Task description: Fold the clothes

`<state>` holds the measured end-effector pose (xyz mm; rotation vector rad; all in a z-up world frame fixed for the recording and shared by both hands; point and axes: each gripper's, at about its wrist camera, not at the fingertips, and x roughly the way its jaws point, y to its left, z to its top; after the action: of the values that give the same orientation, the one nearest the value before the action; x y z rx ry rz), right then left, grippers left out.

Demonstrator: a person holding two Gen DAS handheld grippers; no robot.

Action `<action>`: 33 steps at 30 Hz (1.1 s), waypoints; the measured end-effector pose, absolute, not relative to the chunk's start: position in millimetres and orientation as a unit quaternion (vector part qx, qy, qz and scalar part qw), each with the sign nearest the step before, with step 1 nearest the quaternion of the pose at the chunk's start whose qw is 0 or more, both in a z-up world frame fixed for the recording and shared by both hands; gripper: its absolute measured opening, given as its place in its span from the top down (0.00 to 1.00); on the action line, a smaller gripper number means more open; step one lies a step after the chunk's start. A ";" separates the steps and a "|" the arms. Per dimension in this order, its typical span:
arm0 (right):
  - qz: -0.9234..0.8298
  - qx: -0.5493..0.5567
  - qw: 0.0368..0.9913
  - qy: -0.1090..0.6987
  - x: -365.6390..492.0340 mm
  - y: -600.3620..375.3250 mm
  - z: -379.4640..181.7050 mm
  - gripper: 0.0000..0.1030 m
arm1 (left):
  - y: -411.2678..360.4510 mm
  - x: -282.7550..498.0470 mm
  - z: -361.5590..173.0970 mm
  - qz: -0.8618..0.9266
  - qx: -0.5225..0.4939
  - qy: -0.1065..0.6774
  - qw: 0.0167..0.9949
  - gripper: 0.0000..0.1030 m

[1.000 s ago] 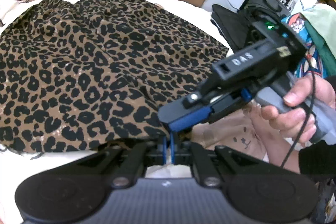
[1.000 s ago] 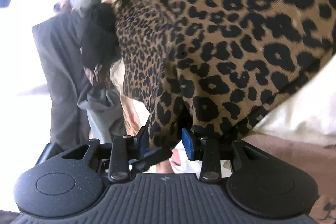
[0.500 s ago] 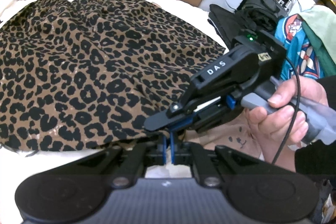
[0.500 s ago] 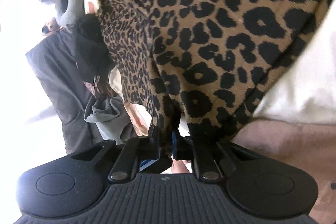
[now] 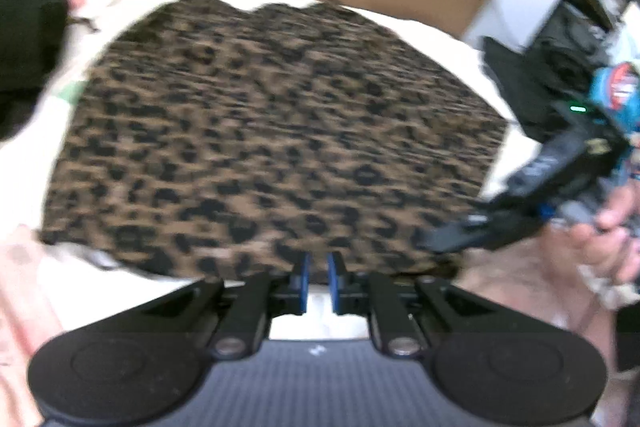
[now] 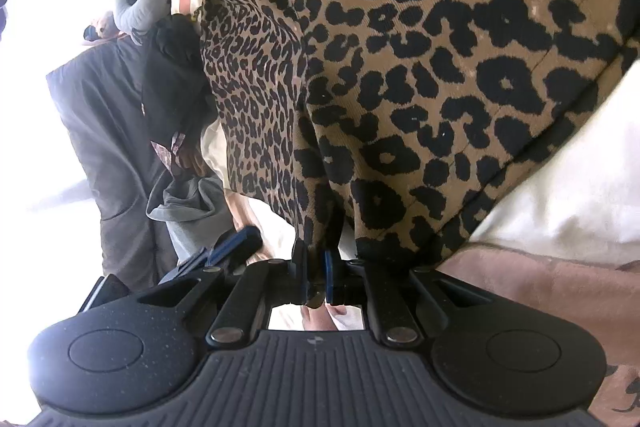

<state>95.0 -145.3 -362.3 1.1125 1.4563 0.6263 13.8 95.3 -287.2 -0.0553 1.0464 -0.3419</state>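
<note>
Two grippers at near hem of leopard-print garment (image 5: 272, 131), spread flat on white bed (image 5: 432, 27). Right gripper (image 6: 316, 275) clenched on hem corner, cloth rising straight ahead. Left gripper (image 5: 316, 281) slightly parted, empty, just short of hem; long axis crosswise.

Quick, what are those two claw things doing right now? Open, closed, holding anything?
Left gripper: slightly open, gripping nothing, at the near edge of the leopard-print garment.
Right gripper: closed on that garment's edge.
</note>
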 end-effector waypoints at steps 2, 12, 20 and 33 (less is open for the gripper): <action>0.266 0.471 0.569 0.619 95.5 -146.4 -361.5 0.94 | 105.3 16.4 -293.5 -0.131 -0.020 0.497 0.858 0.90; 0.260 0.459 0.586 0.616 97.0 -154.1 -361.3 0.94 | 160.3 17.9 -308.5 -0.015 -0.007 0.505 0.863 0.83; 0.259 0.454 0.590 0.615 96.7 -156.2 -361.8 0.94 | 198.8 25.8 -316.1 0.054 -0.014 0.494 0.868 0.64; 0.255 0.449 0.594 0.617 94.6 -158.9 -361.8 0.94 | 218.3 52.9 -331.0 0.085 -0.041 0.475 0.875 0.57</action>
<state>94.6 -158.9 -361.8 1.0441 1.4335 0.5930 52.9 218.3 -331.0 -0.0862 0.9921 0.1770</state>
